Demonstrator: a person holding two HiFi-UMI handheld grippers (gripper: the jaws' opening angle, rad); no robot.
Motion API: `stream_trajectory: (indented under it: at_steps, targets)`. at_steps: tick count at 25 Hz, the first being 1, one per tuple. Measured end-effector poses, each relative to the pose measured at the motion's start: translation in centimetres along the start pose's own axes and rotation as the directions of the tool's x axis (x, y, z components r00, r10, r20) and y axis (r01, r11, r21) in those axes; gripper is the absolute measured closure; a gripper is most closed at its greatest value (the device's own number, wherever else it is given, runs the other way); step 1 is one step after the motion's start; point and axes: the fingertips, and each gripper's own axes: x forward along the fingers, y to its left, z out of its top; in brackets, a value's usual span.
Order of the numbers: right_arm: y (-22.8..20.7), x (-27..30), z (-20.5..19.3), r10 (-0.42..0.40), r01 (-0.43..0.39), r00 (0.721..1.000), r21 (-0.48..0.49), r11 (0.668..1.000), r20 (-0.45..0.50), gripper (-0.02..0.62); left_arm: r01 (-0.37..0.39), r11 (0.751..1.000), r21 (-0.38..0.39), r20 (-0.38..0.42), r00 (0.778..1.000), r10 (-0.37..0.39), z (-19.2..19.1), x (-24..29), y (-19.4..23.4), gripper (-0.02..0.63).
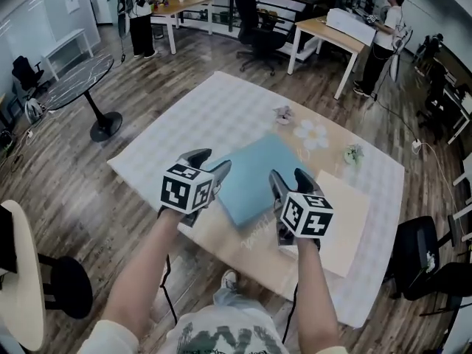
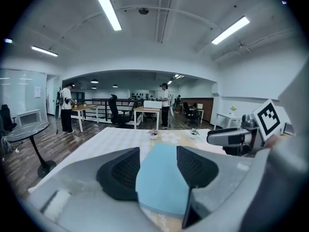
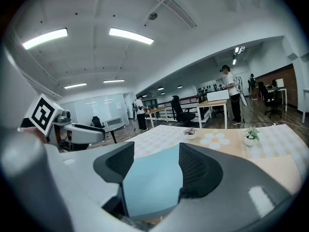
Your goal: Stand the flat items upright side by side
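Observation:
A light blue flat item [image 1: 258, 174] lies flat on the table's middle, one corner toward me. A cream flat item [image 1: 344, 223] lies flat to its right. My left gripper [image 1: 209, 161] hovers at the blue item's left near edge with its jaws apart and nothing between them. My right gripper [image 1: 289, 174] stands over the blue item's right near edge, also open and empty. In the left gripper view the blue item [image 2: 161, 178] shows through the gap of the left gripper [image 2: 158, 166]. The right gripper view shows the blue item [image 3: 152, 182] beyond the right gripper [image 3: 155, 166].
A checked cloth [image 1: 199, 120] covers the table. At the far side stand two small potted plants [image 1: 284, 114] [image 1: 353, 153] and a flower-shaped mat [image 1: 311, 133]. Round the table are a round side table [image 1: 77, 80], office chairs, desks and people standing.

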Motion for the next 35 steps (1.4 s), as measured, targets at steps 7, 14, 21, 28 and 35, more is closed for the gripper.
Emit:
stream_trajectory:
  at_steps: [7,14,21,28,35]
  targets:
    - [-4.2,4.7,1.2,-0.063,0.063,0.998,0.024,0.998,-0.025,0.316,0.058,0.998,0.016,-0.045,0.997,-0.057,1.9,6.8,2.4,0.356]
    - [-7.8,7.4,1.1,-0.11,0.113,0.993,0.097,0.989,-0.035,0.308,0.135,0.989,0.053,-0.119,0.985,-0.128,2.5,12.6,2.7,0.356]
    - [-10.2,7.5,-0.7,-0.161,0.17,0.985,0.167,0.971,-0.063,0.284,0.254,0.961,0.113,-0.242,0.945,-0.221,1.4,16.9,1.8,0.356]
    - [-11.7,6.1,-4.0,-0.262,0.28,0.96,0.277,0.919,-0.102,0.284,0.389,0.914,0.115,-0.351,0.877,-0.329,-0.7,20.2,1.9,0.337]
    - [-12.2,6.3,-8.8,-0.374,0.423,0.906,0.38,0.823,-0.199,0.261,0.521,0.848,0.095,-0.416,0.795,-0.442,-2.8,23.1,2.7,0.315]
